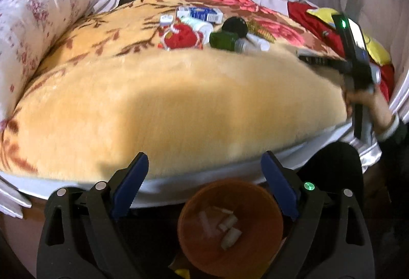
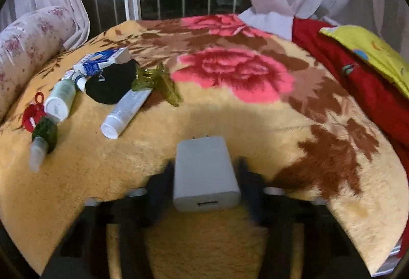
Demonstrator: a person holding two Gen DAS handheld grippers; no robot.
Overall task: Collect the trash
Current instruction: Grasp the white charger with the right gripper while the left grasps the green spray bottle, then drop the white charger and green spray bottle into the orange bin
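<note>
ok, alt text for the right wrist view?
The right gripper is closed on a white charger over a yellow flowered blanket. To the left lie a white tube, bottles, a black cloth and a blue-and-white carton; curtains and a barred window behind.

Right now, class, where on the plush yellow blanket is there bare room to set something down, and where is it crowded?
Free: the plain yellow blanket between the white tube and the red cloth, over the pink flower. Crowded: the far left by the blue-and-white carton, round black item and green bottle.
</note>
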